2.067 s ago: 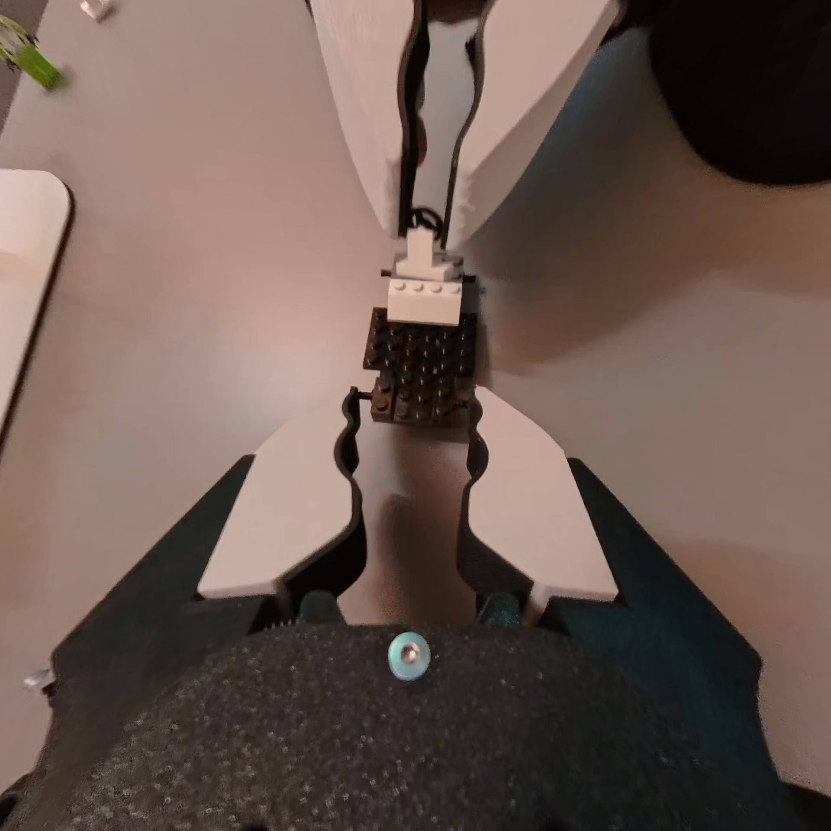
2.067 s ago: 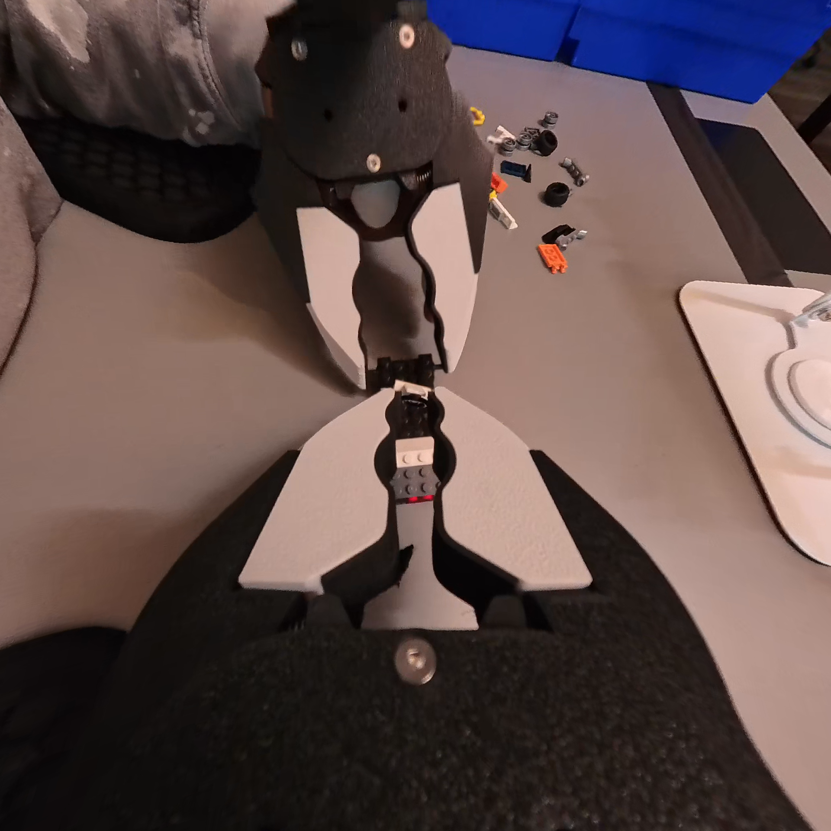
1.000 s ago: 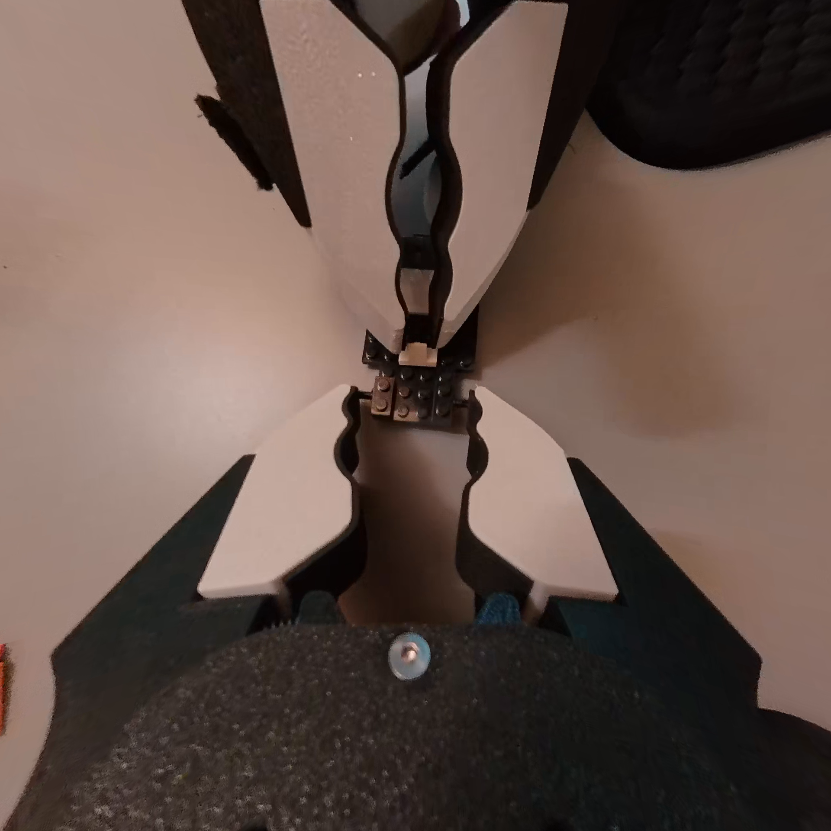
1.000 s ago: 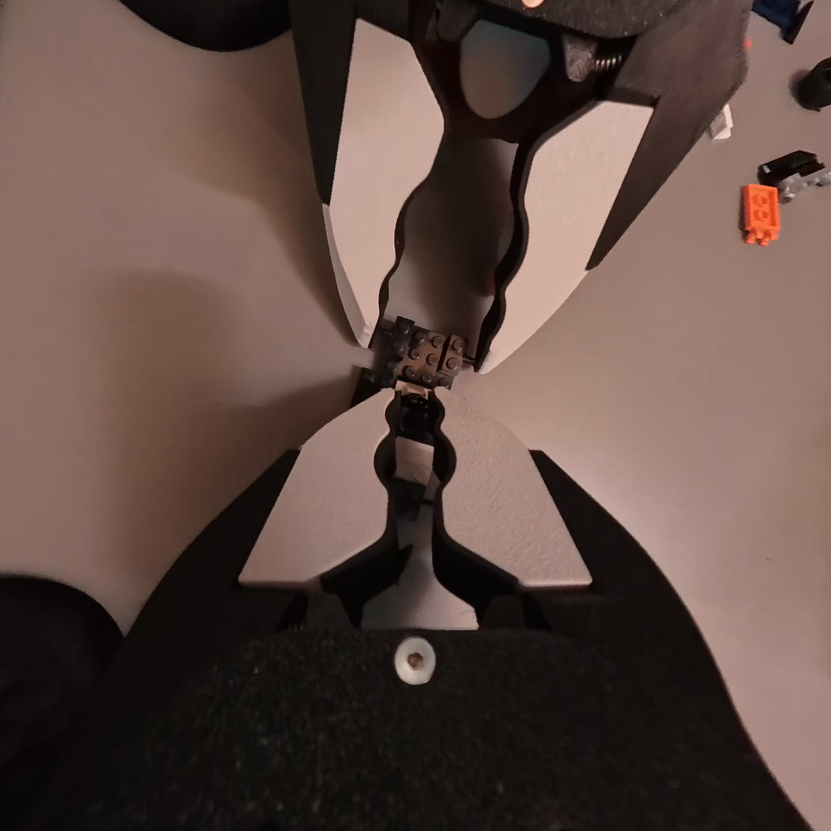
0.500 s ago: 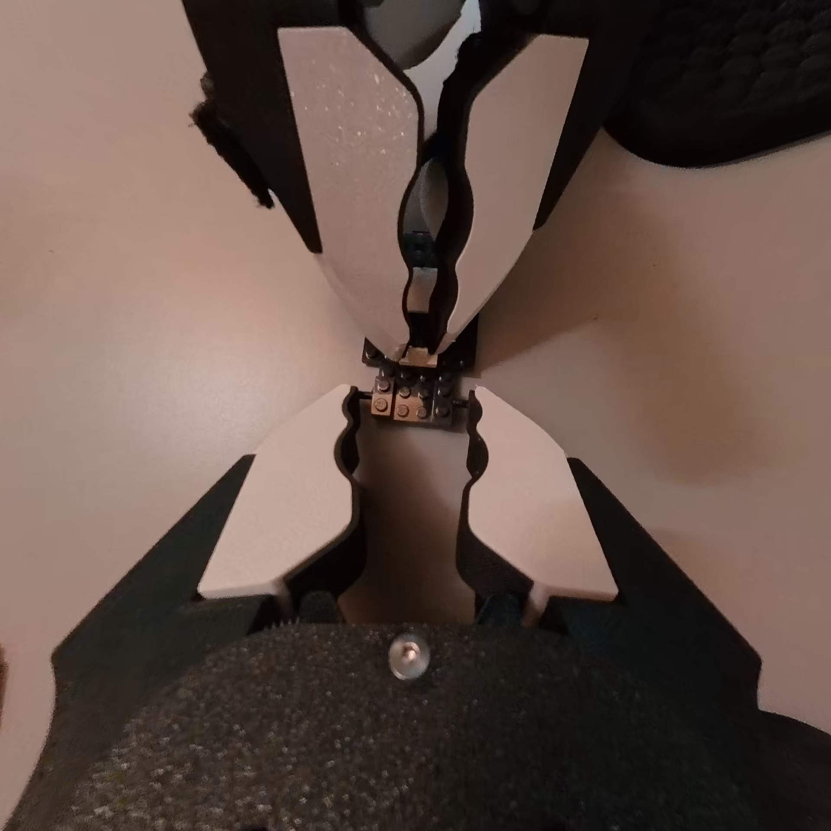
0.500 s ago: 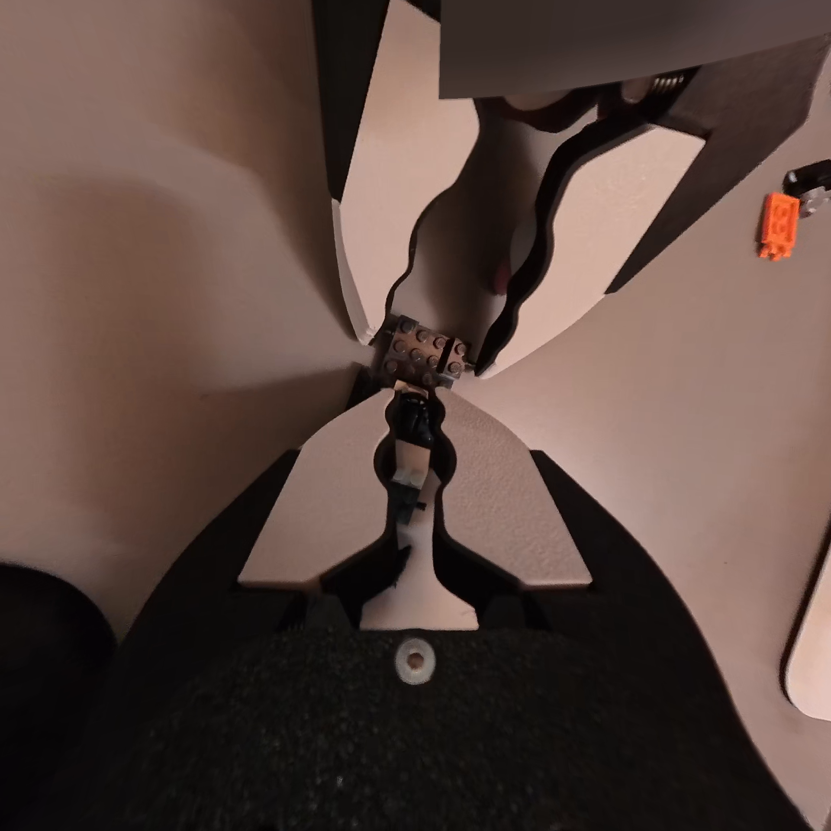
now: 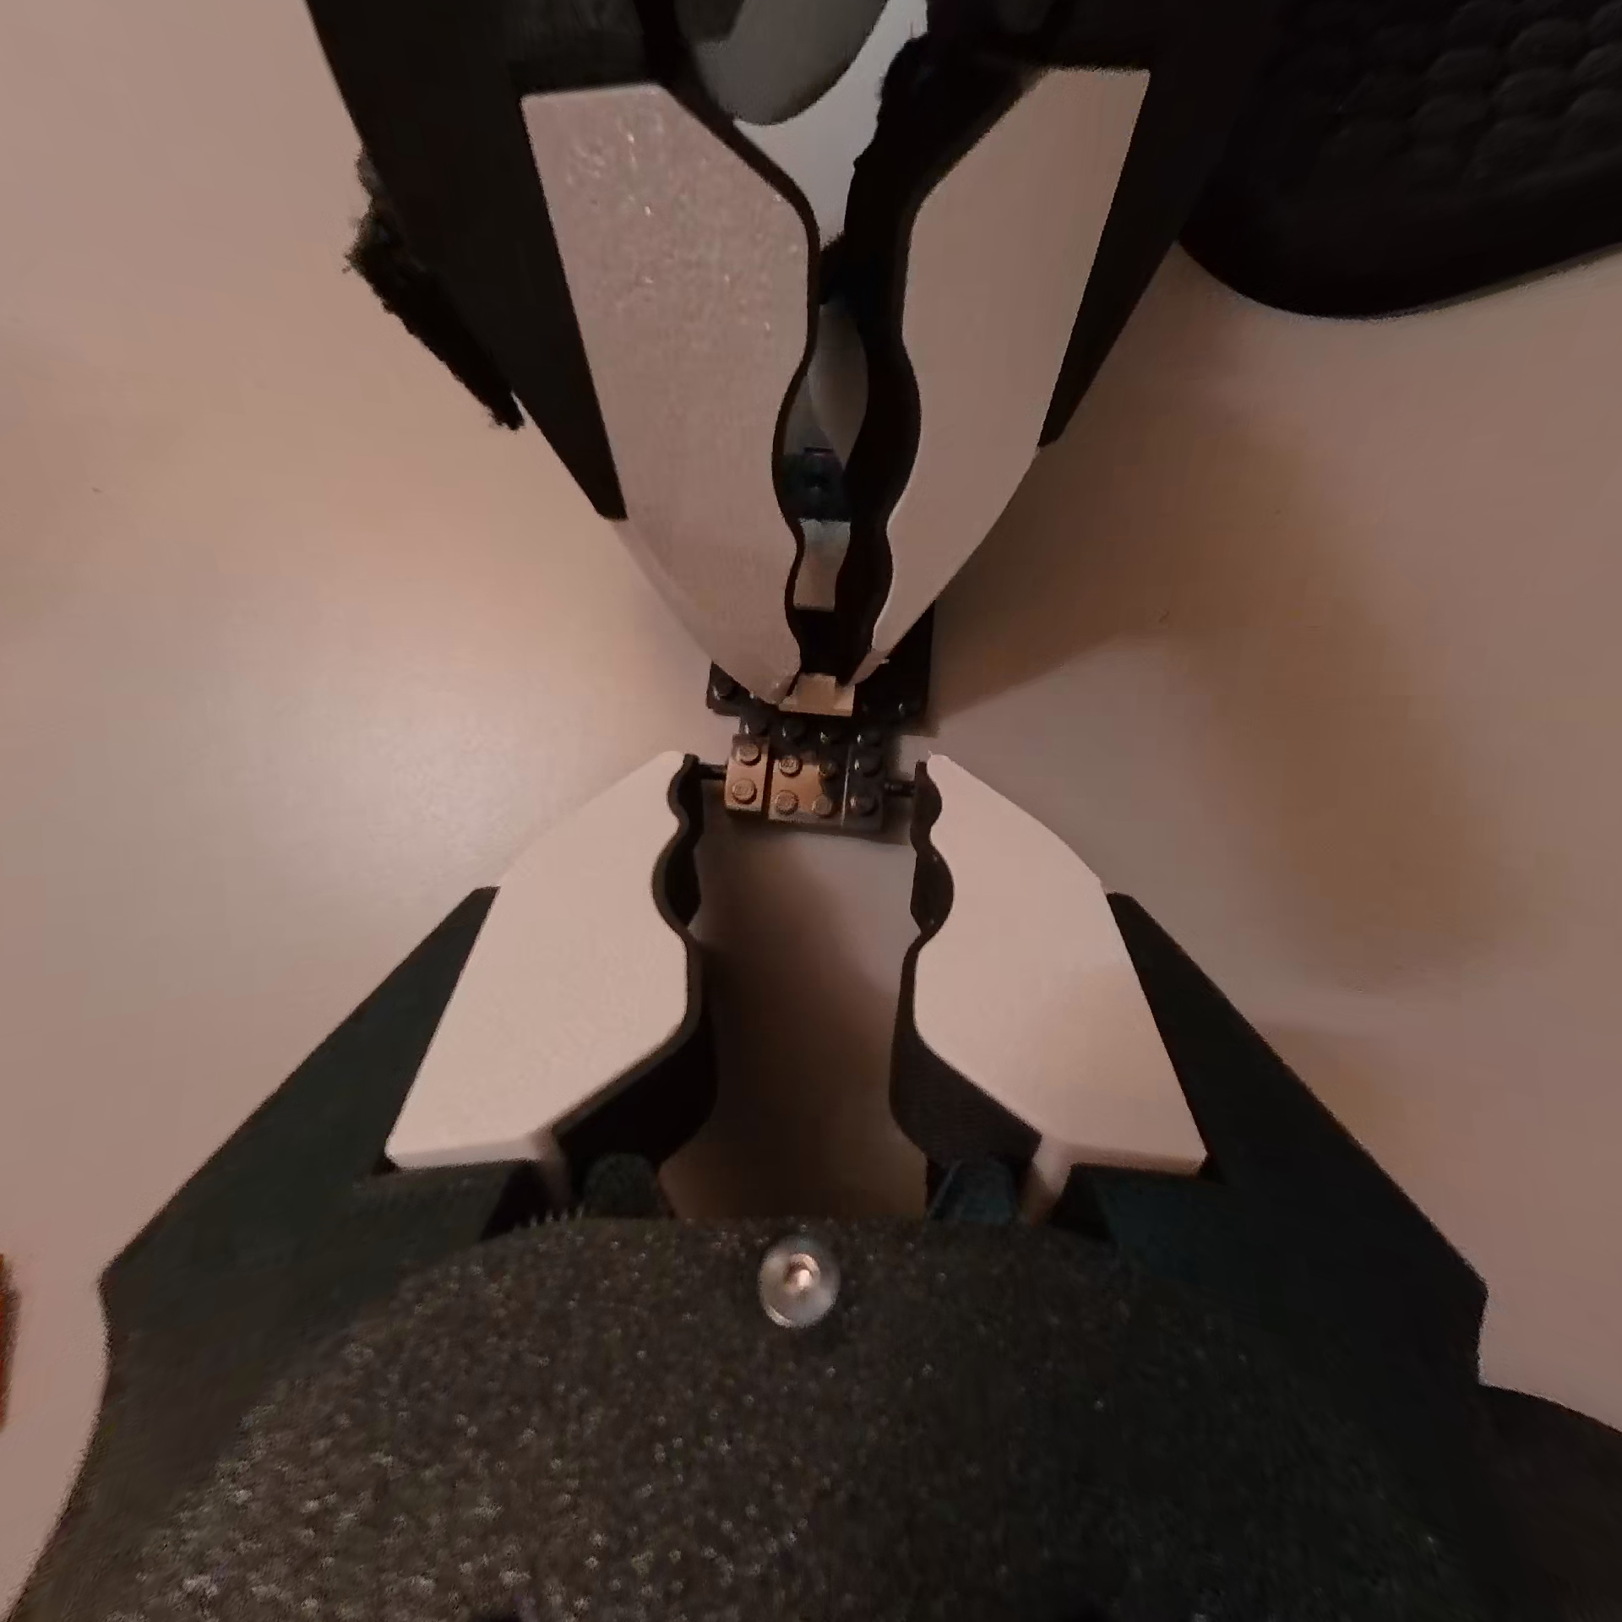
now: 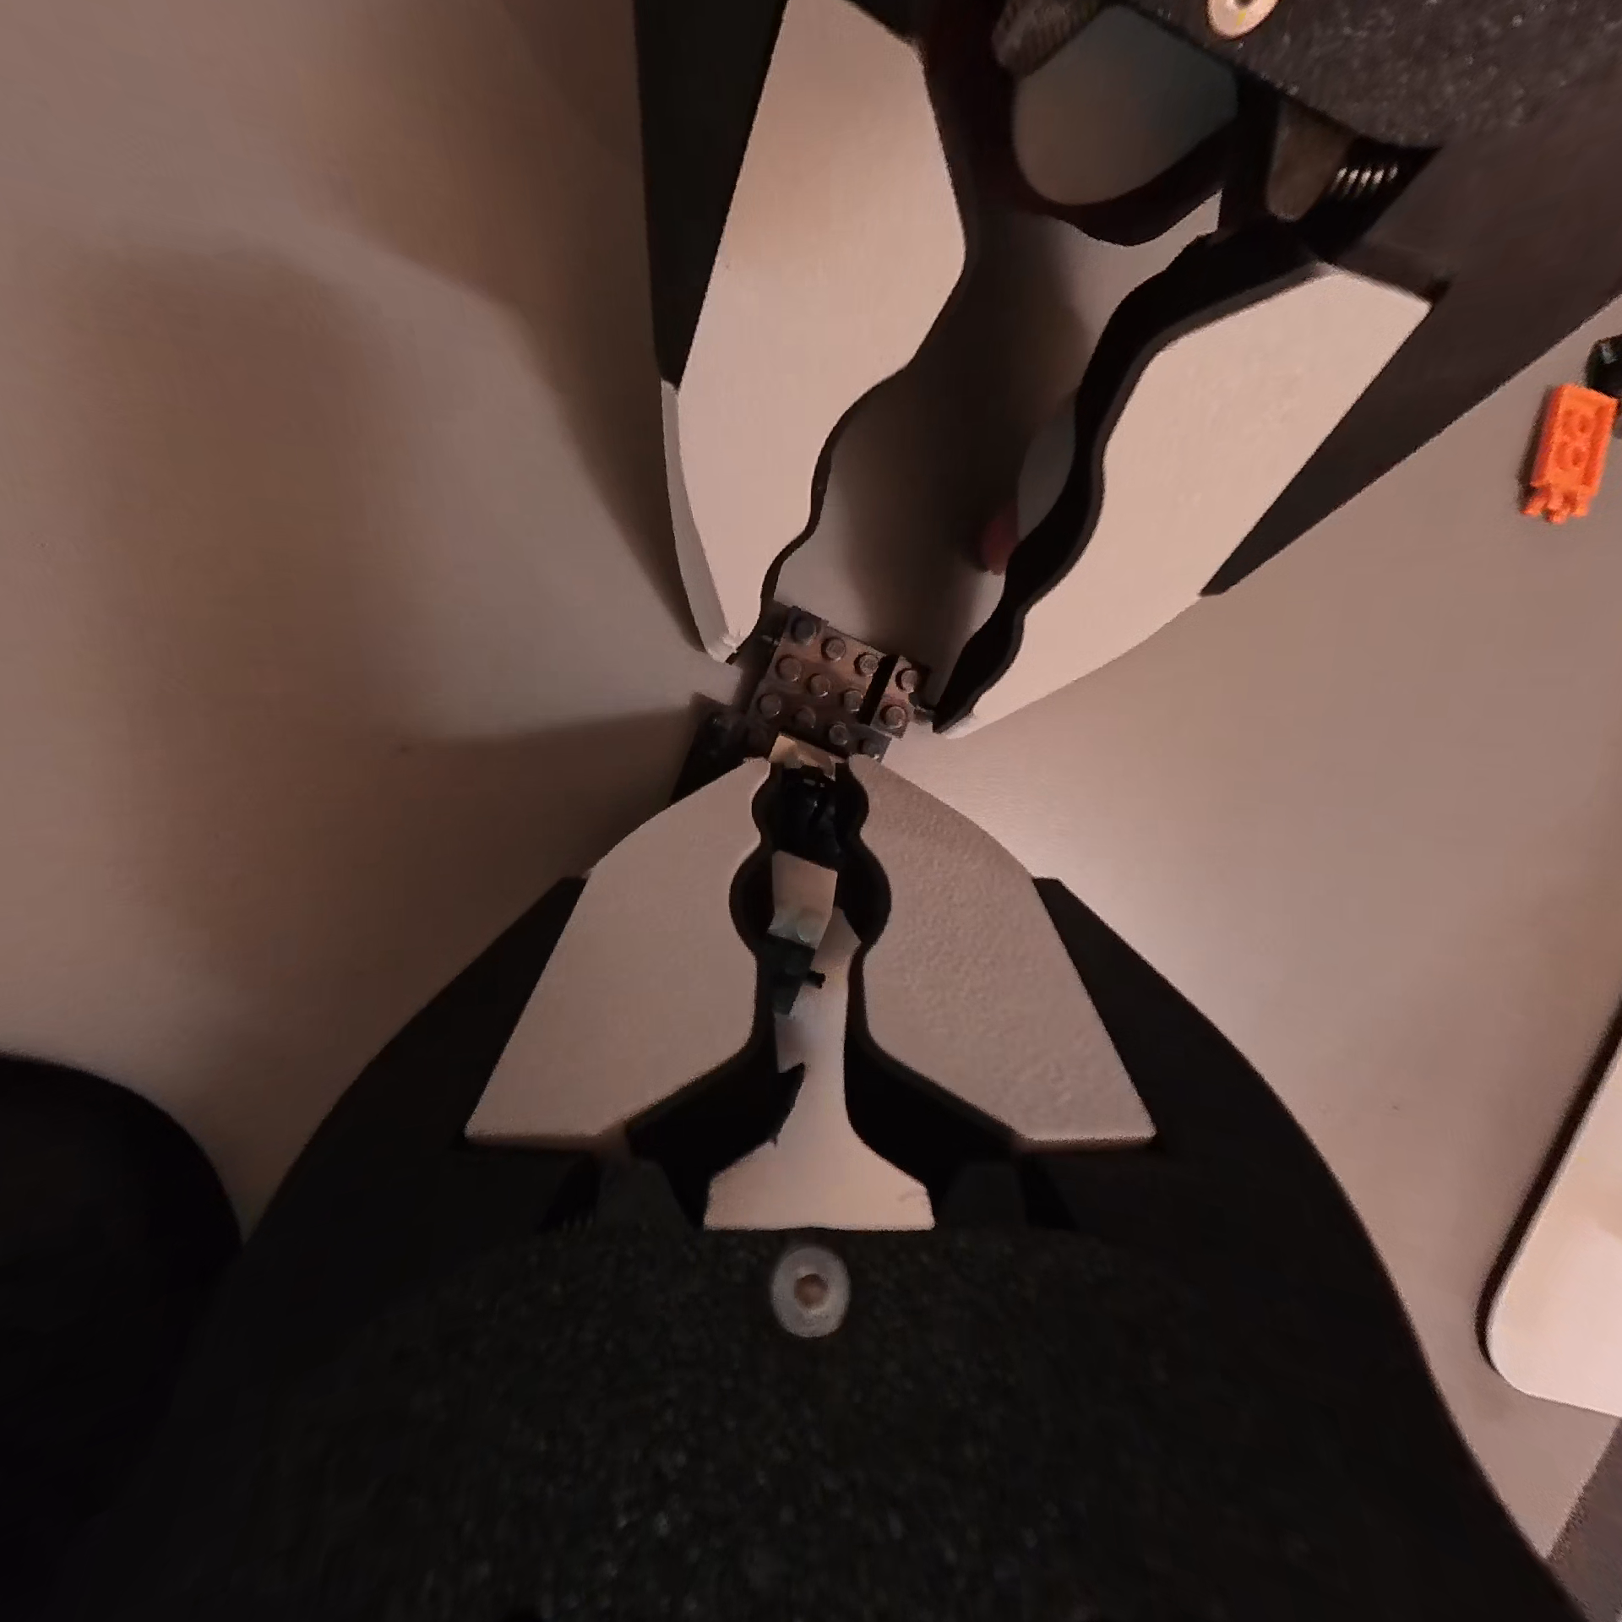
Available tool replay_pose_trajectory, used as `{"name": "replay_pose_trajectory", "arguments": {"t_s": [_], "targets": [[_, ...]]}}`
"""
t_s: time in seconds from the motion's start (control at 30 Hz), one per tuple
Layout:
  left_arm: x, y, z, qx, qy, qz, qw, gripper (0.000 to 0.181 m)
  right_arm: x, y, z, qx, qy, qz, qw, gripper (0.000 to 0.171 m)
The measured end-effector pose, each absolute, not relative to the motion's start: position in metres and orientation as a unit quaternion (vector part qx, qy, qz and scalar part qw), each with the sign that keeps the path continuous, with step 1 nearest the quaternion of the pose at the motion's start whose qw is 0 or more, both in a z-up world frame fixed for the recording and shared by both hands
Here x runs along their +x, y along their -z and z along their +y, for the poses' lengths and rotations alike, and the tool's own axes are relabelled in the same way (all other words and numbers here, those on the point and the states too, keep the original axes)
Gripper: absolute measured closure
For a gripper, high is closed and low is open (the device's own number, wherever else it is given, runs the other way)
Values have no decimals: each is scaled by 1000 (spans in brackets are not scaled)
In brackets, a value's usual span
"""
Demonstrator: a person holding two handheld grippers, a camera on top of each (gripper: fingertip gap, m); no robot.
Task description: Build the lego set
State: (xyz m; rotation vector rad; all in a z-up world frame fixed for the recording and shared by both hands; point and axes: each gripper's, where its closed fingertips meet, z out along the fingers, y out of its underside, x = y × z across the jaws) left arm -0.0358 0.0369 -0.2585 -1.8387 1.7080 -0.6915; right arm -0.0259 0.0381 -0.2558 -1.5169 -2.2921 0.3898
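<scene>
My left gripper (image 7: 809,777) is shut on a small dark studded Lego plate assembly (image 7: 790,790), pinching it by its two sides just above the pale table. My right gripper (image 8: 807,768) is shut on a small black-and-white Lego piece (image 8: 807,829). The piece's white end (image 7: 821,700) touches the far edge of the assembly's studded top. In the right wrist view the assembly (image 8: 825,676) sits tilted between the left gripper's fingertips (image 8: 957,711). The two grippers face each other tip to tip.
An orange brick (image 8: 1571,456) and a black piece (image 8: 1611,355) lie on the table at the right. A white tray corner (image 8: 1562,1229) shows lower right. A black textured object (image 7: 1448,132) lies at the far right of the left wrist view. Left and right tips are no more than a few centimetres apart. It is some 15 cm from my left tips to the orange brick (image 8: 1571,456).
My right gripper has tilted and shifted slightly while staying against the assembly's far edge. The assembly now looks rotated in the right wrist view. Both grips are unchanged.
</scene>
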Motion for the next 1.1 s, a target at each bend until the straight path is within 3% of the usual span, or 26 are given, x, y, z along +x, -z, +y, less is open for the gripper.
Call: {"name": "replay_pose_trajectory", "arguments": {"t_s": [0.4, 0.77, 1.1], "targets": [[-36, 258, 37, -675, 259, 635, 271, 136, -26, 235, 38, -577, -227, -761, 194, 153], [-32, 252, 31, -616, 285, 665, 310, 136, 6, 241, 40, -663, -416, -617, 79, 124], [-30, 242, 31, -604, 339, 645, 323, 136, 6, 241, 37, -661, -430, -613, 44, 121]]}}
